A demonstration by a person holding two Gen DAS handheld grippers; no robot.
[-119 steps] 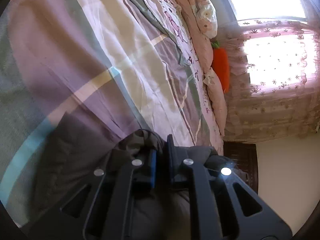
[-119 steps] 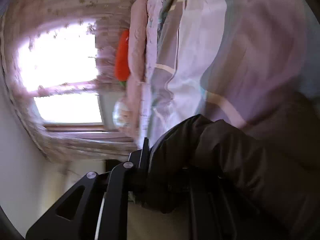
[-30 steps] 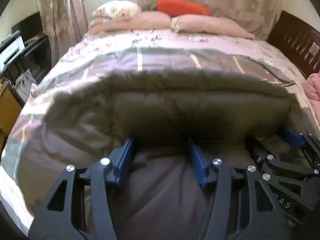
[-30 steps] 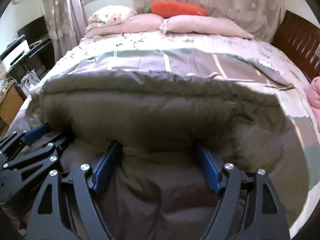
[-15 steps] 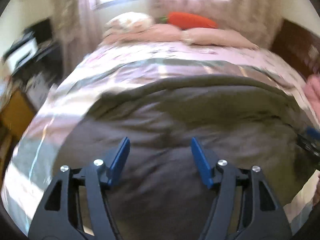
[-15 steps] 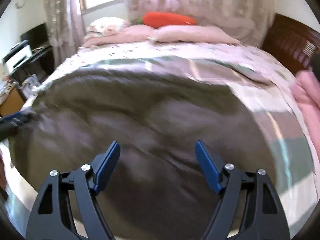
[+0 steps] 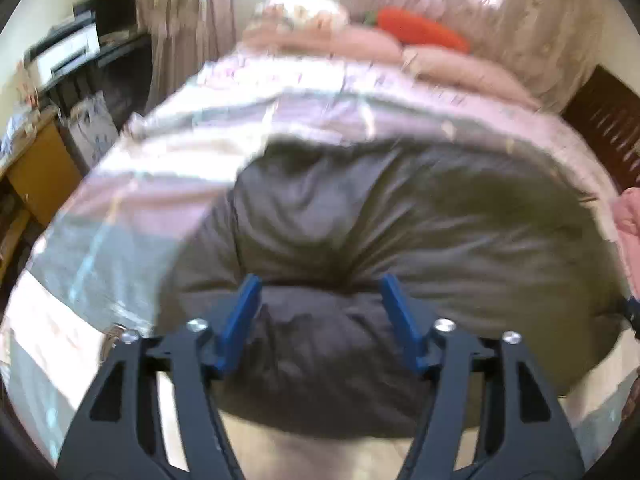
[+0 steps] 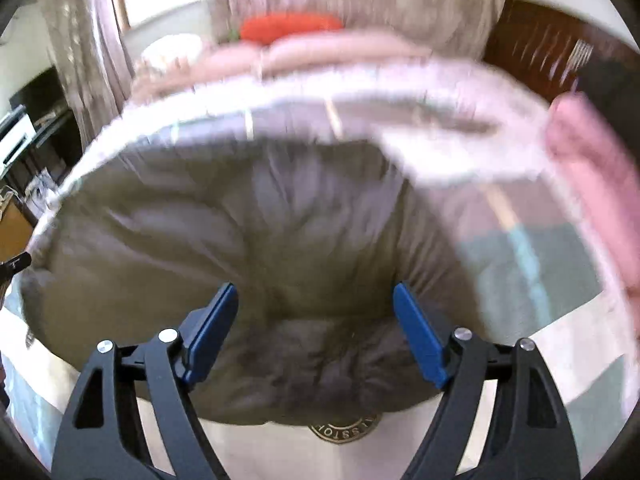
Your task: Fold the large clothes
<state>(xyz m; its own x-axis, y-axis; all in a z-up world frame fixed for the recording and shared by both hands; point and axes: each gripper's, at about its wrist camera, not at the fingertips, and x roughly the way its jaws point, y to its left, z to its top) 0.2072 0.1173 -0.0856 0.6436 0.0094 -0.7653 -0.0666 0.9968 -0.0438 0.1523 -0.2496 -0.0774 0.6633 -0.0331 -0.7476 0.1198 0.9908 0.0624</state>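
A dark grey padded jacket (image 7: pixel 400 220) lies folded in a puffy bundle on the bed, blurred by motion. My left gripper (image 7: pixel 319 282) hangs over its near left part. Its jaws are opening, and the blue pads (image 7: pixel 244 320) stand apart from the fabric below them. In the right wrist view the same jacket (image 8: pixel 260 220) fills the middle. My right gripper (image 8: pixel 314 288) hovers over its near edge with the jaws wide and opening, gripping nothing. A round badge (image 8: pixel 344 430) shows on pale cloth just under the jacket's front edge.
The bed's striped pink and grey quilt (image 7: pixel 120 220) runs back to pink pillows (image 7: pixel 360 44) and an orange carrot plush (image 7: pixel 420 28). A wooden desk and shelves (image 7: pixel 40 168) stand to the left, a dark headboard (image 7: pixel 600 120) to the right. Pink cloth (image 8: pixel 592 160) lies at the right edge.
Four seconds ago both grippers were shut on dark fabric. Over the last second both drew back and up from the laid-down jacket, and the left jaws widened.
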